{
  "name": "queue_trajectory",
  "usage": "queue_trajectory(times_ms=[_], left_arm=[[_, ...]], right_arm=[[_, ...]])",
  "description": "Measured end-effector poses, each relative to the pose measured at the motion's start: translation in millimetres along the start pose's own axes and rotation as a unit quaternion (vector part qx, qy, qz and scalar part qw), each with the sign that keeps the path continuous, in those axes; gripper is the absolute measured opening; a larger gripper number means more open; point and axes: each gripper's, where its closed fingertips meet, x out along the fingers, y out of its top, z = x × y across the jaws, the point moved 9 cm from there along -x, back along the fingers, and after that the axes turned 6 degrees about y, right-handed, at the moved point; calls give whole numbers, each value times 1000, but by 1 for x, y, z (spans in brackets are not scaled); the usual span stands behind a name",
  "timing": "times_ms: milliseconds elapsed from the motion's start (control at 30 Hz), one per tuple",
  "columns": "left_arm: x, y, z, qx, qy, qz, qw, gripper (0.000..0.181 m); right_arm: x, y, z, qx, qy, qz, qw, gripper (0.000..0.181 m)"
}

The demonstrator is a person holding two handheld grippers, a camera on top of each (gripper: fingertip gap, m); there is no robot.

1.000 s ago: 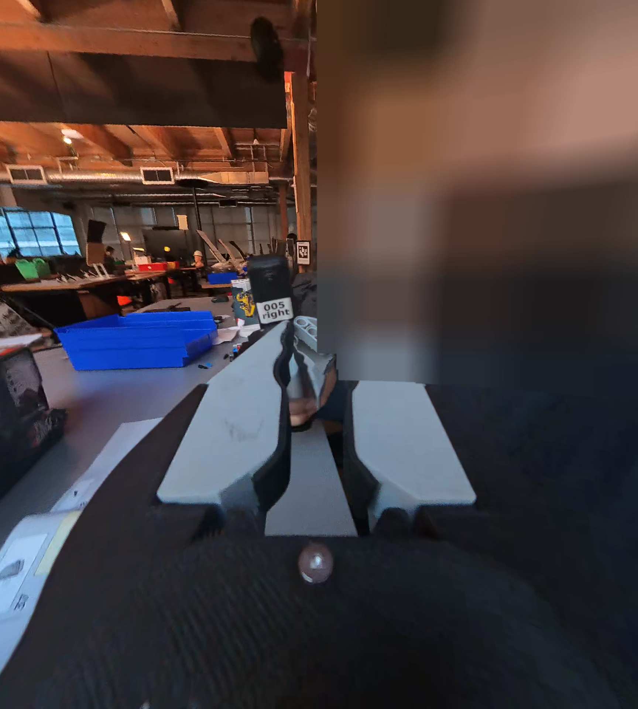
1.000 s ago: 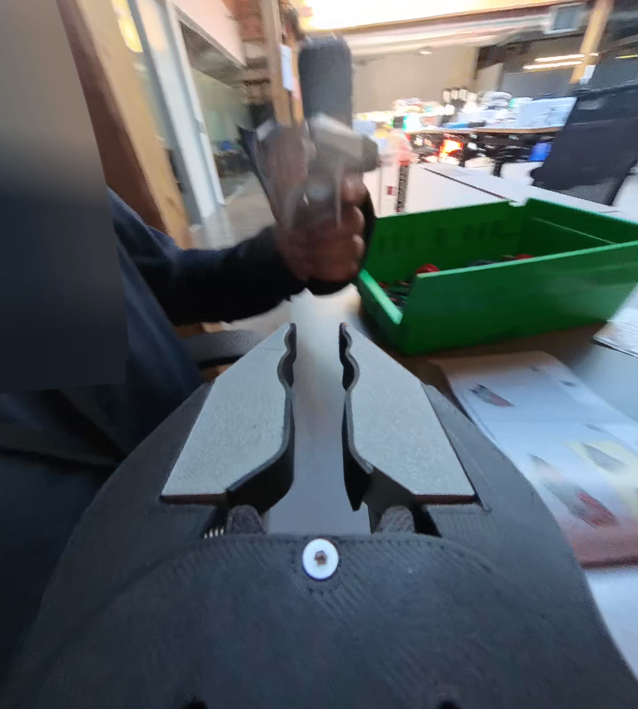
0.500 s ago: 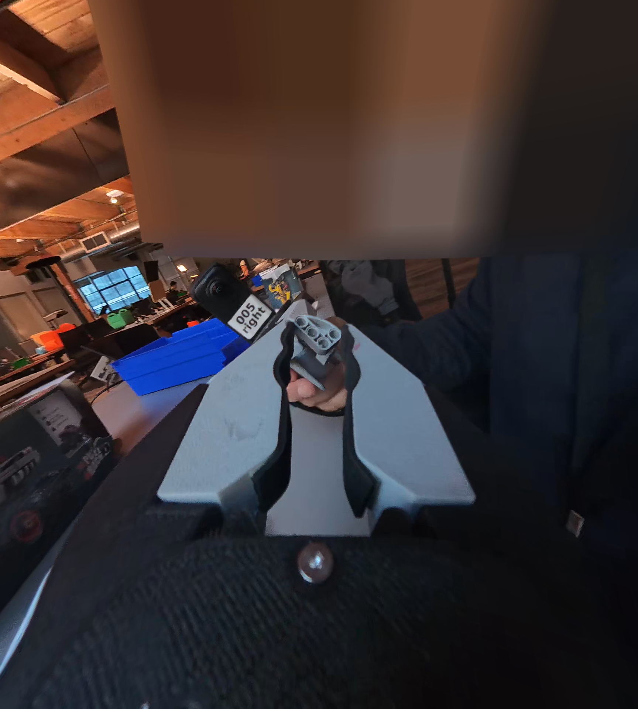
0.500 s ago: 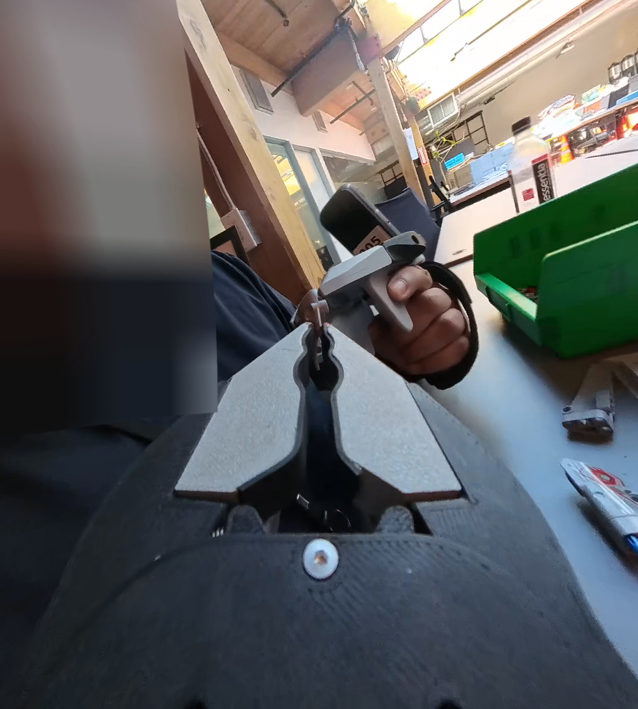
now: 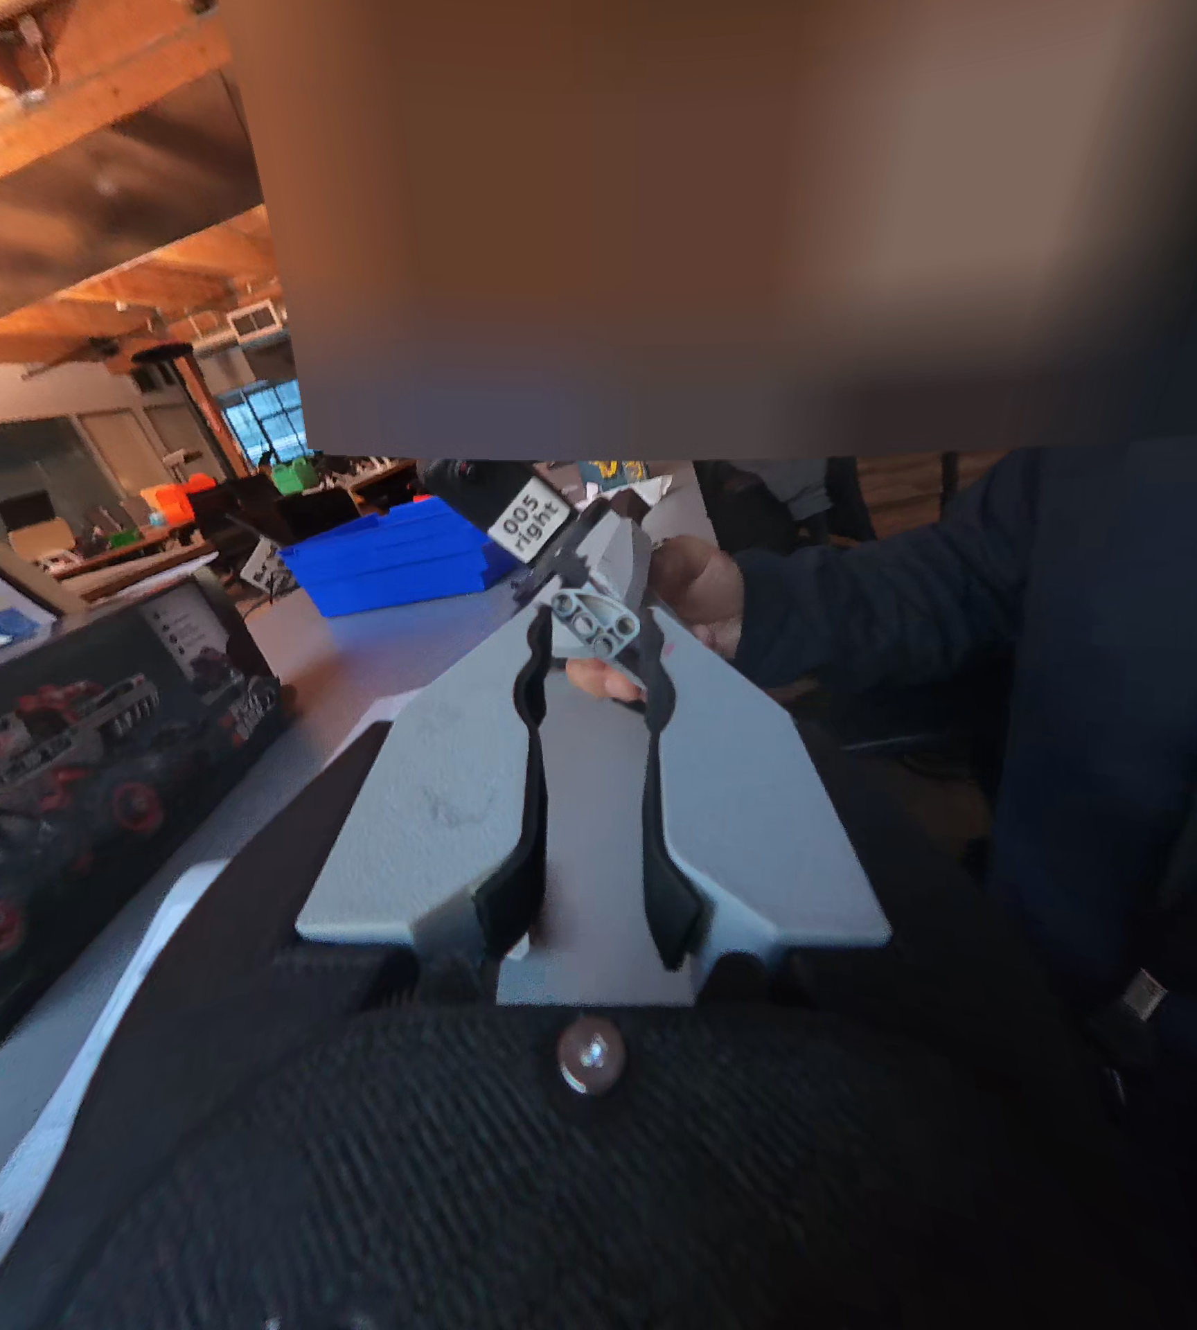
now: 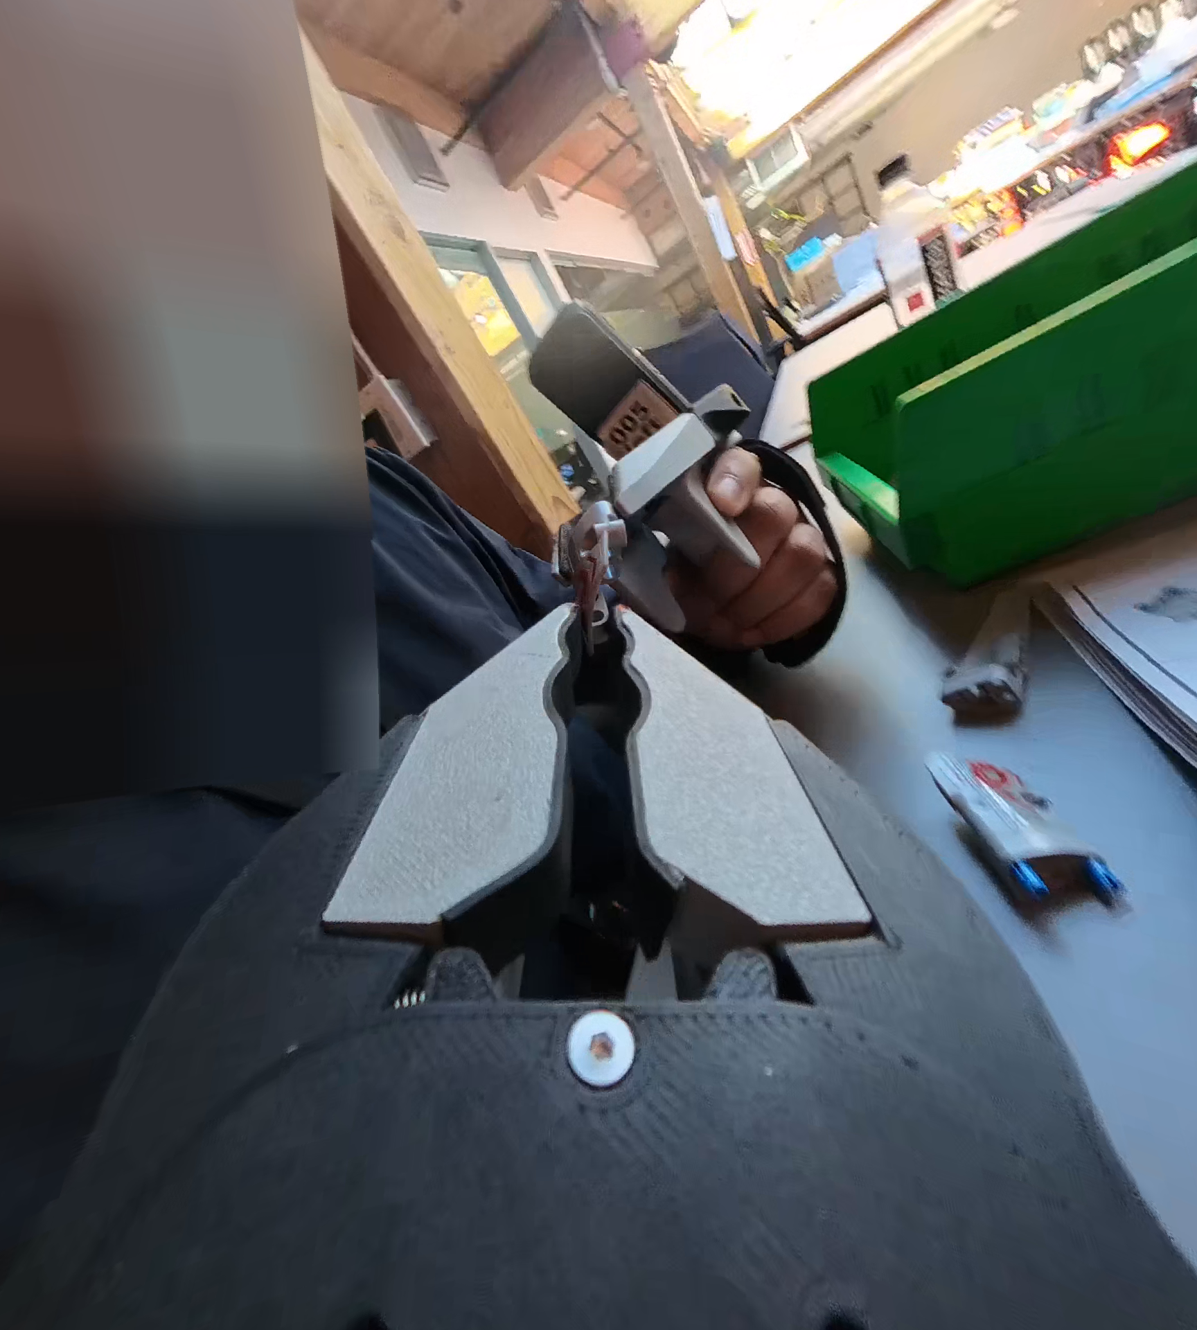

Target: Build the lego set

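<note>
In the left wrist view my left gripper is shut on a light grey lego piece with round holes, held in the air at its fingertips. My right gripper faces it just beyond, tip to tip. In the right wrist view my right gripper is shut on a small thin dark red and grey lego part. The part's end meets the grey piece held by the left gripper. A hand grips that gripper's handle.
A green bin stands on the grey table at right, with an instruction booklet in front. A small grey part and a sub-assembly with blue pins lie on the table. A blue bin and the set's box stand at left.
The right gripper has gone from open and empty to shut on the small part. Both grippers have tilted up and come together tip to tip in front of the person.
</note>
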Motion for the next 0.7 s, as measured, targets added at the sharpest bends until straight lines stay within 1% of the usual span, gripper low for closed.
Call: queue_trajectory(times_ms=[67, 200, 233, 333, 400, 567, 633, 700], left_arm=[[2, -3, 0, 0, 5, -19, 1000, 21], [2, -4, 4, 11, 7, -17, 1000, 20], [1, -4, 4, 11, 8, -20, 1000, 17], [1, -6, 5, 29, 19, -30, 999, 15], [1, -7, 4, 29, 27, -34, 999, 15], [4, -14, 1, 18, 46, -65, 997, 15], [6, -17, 1, 19, 45, -82, 995, 15], [8, -17, 2, 17, 38, -87, 995, 15]], right_arm=[[-5, -1, 0, 1, -23, -9, 1000, 4], [-4, 1, -8, -13, -46, -27, 998, 4], [-4, 2, -10, -14, -48, -24, 998, 4], [-3, 4, -12, -5, -28, 4, 1000, 8], [-3, 4, -11, -6, -32, 4, 999, 8], [-7, 6, -12, -59, -97, -21, 993, 5], [-8, 5, -15, -106, -134, -56, 984, 4], [-7, 2, -20, -172, -163, -101, 966, 4]])
